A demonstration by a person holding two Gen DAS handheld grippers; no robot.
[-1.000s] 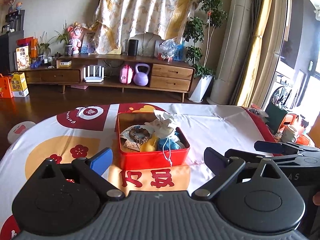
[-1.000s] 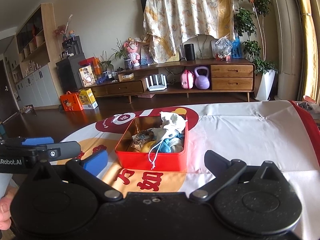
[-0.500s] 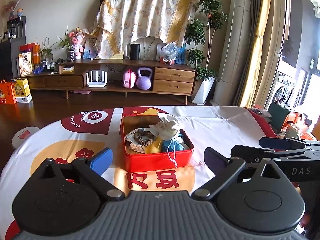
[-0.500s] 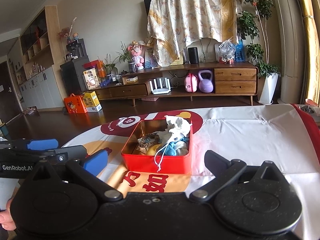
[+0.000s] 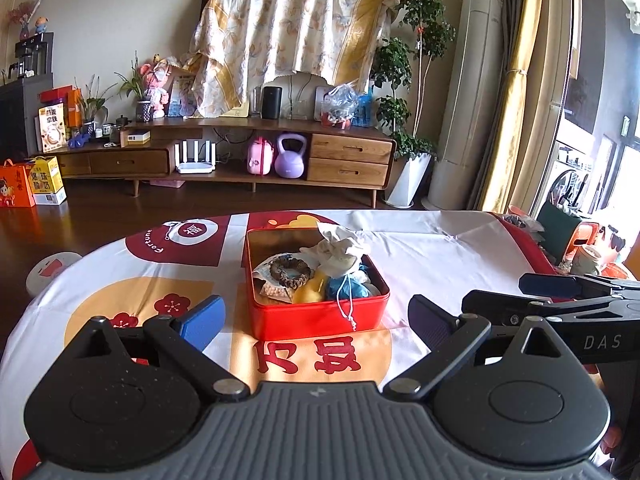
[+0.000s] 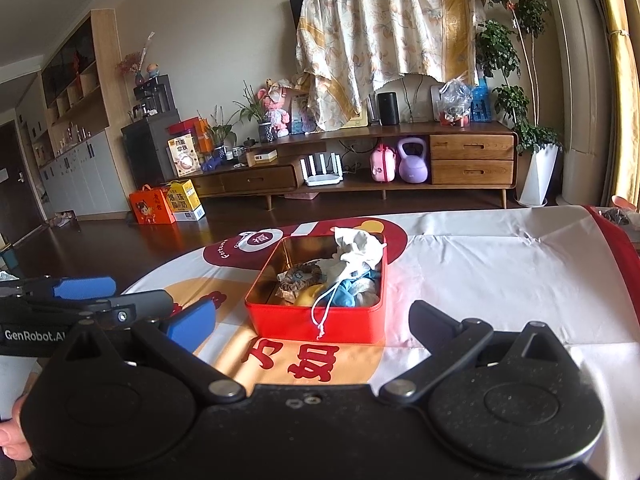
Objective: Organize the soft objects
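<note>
soft bits piled in red tin [image 5: 320, 320], dead ahead of both tongs on counter [image 5: 440, 248].
left tongs [image 5: 316, 316] and right tongs [image 6: 312, 320] wide, empty. white drawstring pouch [image 5: 340, 252] on top: light, limp; best pinched at bunched neck, cord [image 5: 348, 312] likely to snag.

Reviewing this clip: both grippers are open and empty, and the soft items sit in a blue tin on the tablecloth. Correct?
Not quite: the tin is red, not blue, as the left wrist view shows. The rest holds: left gripper and right gripper open and empty, soft items inside.
</note>
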